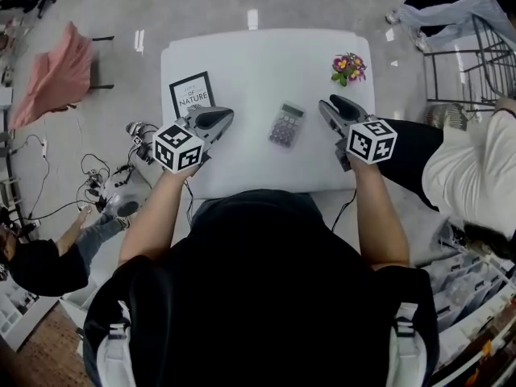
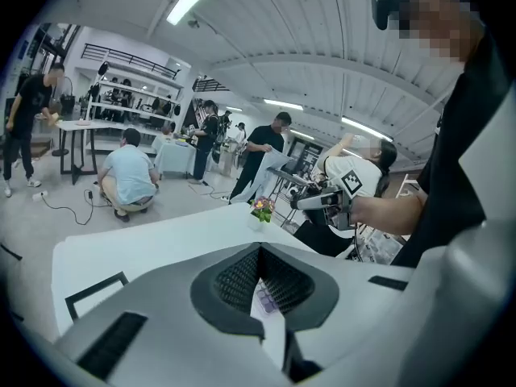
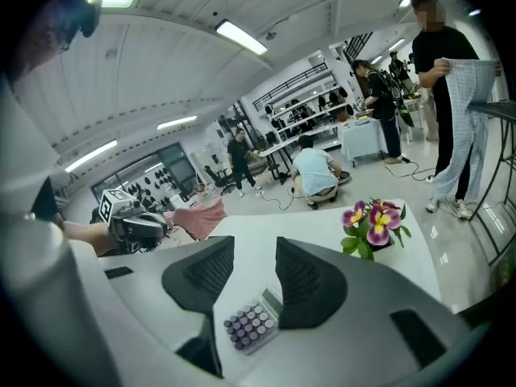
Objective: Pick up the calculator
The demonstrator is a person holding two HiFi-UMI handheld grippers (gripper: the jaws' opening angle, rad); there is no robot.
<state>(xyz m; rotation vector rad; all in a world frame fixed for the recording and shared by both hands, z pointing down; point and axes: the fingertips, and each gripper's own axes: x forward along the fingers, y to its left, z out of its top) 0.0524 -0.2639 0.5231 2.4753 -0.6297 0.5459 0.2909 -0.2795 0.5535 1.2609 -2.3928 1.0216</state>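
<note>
The calculator (image 1: 287,125), grey with purple keys, lies flat on the white table (image 1: 258,63), between my two grippers and touched by neither. My left gripper (image 1: 219,119) hovers to its left with its jaws shut and empty. In the left gripper view the calculator (image 2: 267,301) shows just below the closed tips of the left gripper (image 2: 260,250). My right gripper (image 1: 334,108) is to the calculator's right, open. In the right gripper view the calculator (image 3: 250,325) lies under the gap of the right gripper (image 3: 254,244).
A small pot of purple flowers (image 1: 348,68) stands at the table's far right. A black-framed card (image 1: 192,93) lies at the left. Off the table are a pink-draped chair (image 1: 52,75), floor cables (image 1: 97,176), a metal rack (image 1: 476,63) and several people.
</note>
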